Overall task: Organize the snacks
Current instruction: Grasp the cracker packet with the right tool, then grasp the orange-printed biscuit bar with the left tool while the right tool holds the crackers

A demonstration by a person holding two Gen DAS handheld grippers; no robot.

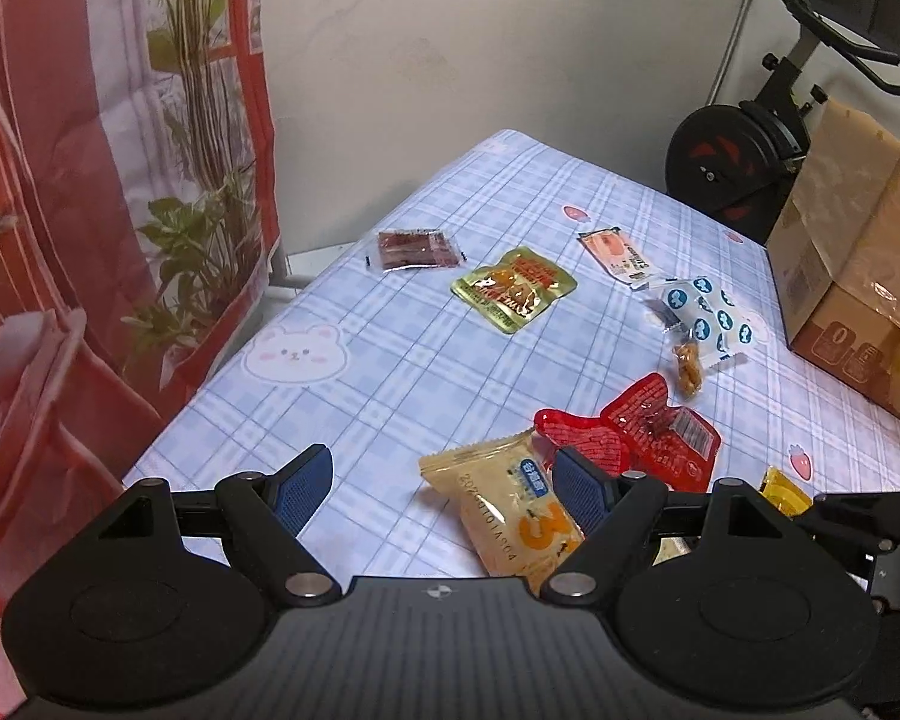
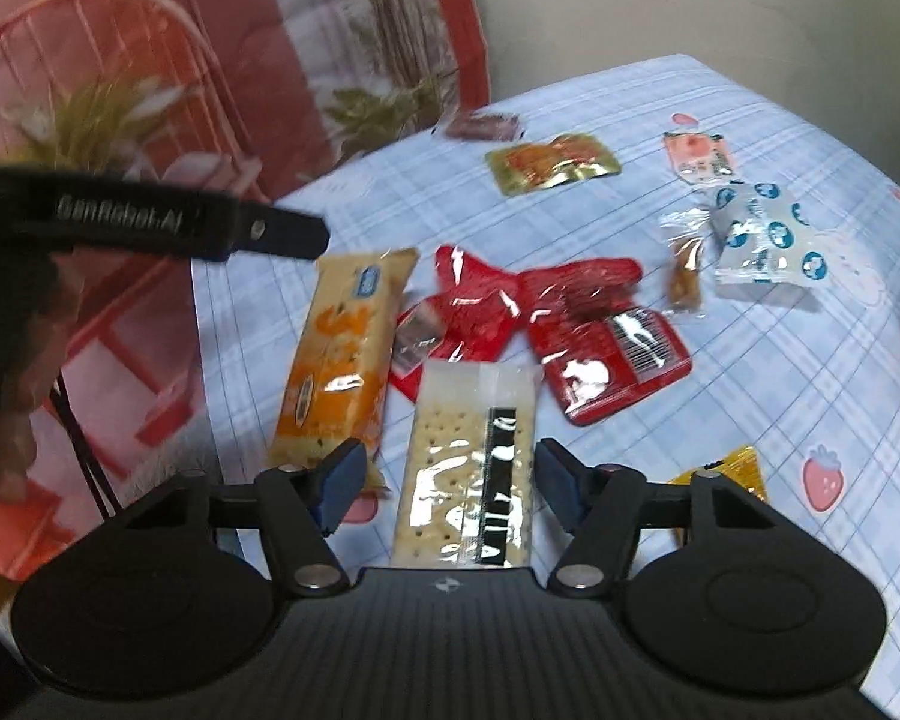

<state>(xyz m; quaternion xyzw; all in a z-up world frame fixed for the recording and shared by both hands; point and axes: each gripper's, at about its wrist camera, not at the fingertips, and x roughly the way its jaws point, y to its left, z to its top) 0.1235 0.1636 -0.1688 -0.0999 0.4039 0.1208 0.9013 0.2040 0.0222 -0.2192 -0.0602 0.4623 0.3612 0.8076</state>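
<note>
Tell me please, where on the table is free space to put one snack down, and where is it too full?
Free: the wide stretch of tablecloth around the bear print, between the gold packet and the left gripper. Also the cloth near the strawberry print, right of the red packets. Crowded: around the red packets, the orange biscuit pack and the cracker pack.

Two wrist cameras peer steeply down, close over a checked tablecloth (image 1: 390, 372). Both face the far wall, sharing the red packets (image 1: 630, 432) and gold pouch (image 2: 552, 171); the right view sits nearer.
</note>
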